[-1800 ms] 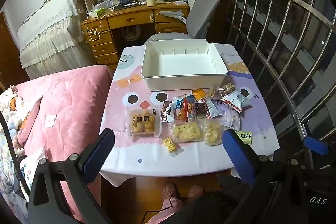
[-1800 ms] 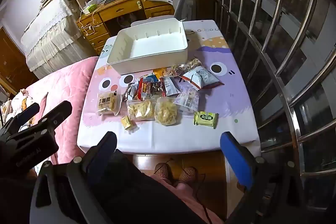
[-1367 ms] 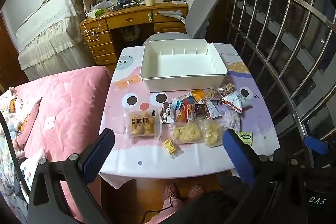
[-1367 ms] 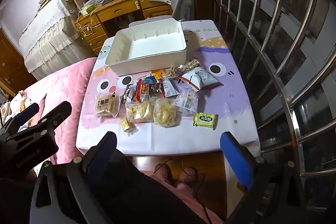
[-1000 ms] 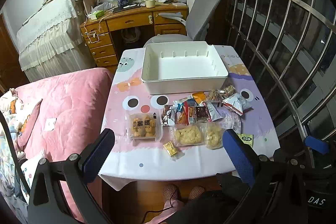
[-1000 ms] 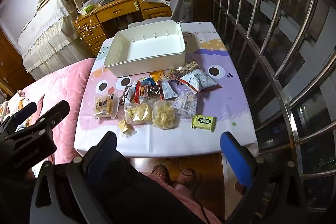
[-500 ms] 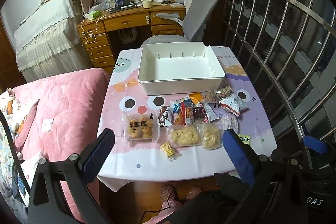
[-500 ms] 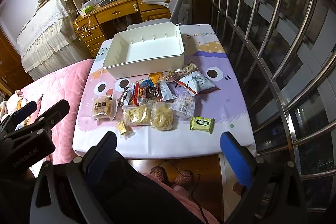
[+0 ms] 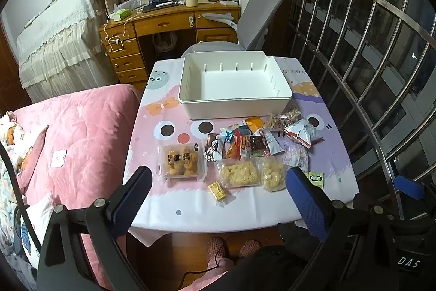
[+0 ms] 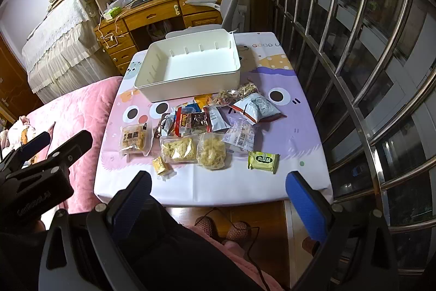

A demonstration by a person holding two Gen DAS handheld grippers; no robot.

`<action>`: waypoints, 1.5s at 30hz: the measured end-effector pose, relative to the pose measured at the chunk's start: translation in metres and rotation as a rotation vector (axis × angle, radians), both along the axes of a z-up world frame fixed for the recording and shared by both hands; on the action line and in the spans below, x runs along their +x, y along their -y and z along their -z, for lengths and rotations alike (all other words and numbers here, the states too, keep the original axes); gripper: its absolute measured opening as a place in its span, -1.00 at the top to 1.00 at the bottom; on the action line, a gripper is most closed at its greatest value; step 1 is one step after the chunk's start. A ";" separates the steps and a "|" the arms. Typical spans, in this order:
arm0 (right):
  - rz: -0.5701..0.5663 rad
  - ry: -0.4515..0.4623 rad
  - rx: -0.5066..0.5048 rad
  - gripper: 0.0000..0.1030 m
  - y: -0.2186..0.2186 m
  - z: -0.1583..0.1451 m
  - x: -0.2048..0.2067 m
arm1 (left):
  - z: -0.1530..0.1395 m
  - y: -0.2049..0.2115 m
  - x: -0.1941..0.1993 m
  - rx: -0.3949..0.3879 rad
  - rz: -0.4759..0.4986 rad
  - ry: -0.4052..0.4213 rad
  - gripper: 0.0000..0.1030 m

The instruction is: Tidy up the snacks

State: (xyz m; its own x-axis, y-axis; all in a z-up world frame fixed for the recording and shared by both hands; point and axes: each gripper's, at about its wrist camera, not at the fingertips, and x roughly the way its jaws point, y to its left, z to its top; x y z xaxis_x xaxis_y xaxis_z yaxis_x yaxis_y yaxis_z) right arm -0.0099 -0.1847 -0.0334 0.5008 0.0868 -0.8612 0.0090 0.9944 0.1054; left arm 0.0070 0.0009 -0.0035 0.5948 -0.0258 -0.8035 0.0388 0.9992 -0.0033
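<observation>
An empty white bin (image 9: pixel 234 83) (image 10: pixel 190 67) stands at the far middle of a small table with a cartoon cloth (image 9: pixel 169 198) (image 10: pixel 294 127). In front of it lie several snack packets: a clear tray of cookies (image 9: pixel 182 161) (image 10: pixel 135 138), two clear bags of yellow noodle snacks (image 9: pixel 239 173) (image 10: pixel 178 147), a green packet (image 10: pixel 263 160) (image 9: pixel 315 178), a small gold packet (image 9: pixel 218 190) (image 10: pixel 160 165). My left gripper (image 9: pixel 218 191) and right gripper (image 10: pixel 218 191) are both open and empty, held above the table's near edge.
A pink bed (image 9: pixel 76 132) lies left of the table. A metal window grille (image 9: pixel 381 72) runs along the right. A grey office chair (image 9: pixel 245 26) and a wooden desk (image 9: pixel 163 23) stand behind the table. My feet (image 9: pixel 231 247) are on the floor under the near edge.
Both cameras have drifted slightly up and back, so the table looks a little smaller. Nothing on the table has moved. Both grippers stay open.
</observation>
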 end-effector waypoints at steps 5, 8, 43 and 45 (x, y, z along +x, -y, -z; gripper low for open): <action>-0.003 -0.003 -0.001 -0.93 -0.001 0.000 0.000 | 0.003 -0.004 -0.001 -0.009 0.002 -0.014 -0.91; -0.011 -0.006 0.000 -0.93 -0.001 -0.002 0.000 | 0.003 -0.010 -0.001 -0.018 -0.005 -0.019 -0.91; 0.155 0.152 -0.071 -0.93 -0.029 0.017 -0.010 | 0.054 -0.062 0.039 -0.106 0.120 -0.137 -0.91; 0.162 0.161 -0.091 -0.93 -0.030 0.027 -0.011 | 0.067 -0.066 0.043 -0.114 0.114 -0.180 -0.91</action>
State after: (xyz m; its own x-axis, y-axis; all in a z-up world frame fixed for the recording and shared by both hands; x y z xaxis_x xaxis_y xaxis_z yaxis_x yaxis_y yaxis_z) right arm -0.0214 -0.1549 -0.0600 0.6333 -0.0801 -0.7698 0.1590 0.9869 0.0282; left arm 0.0496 0.0669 -0.0707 0.4299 -0.1815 -0.8845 0.1402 0.9811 -0.1332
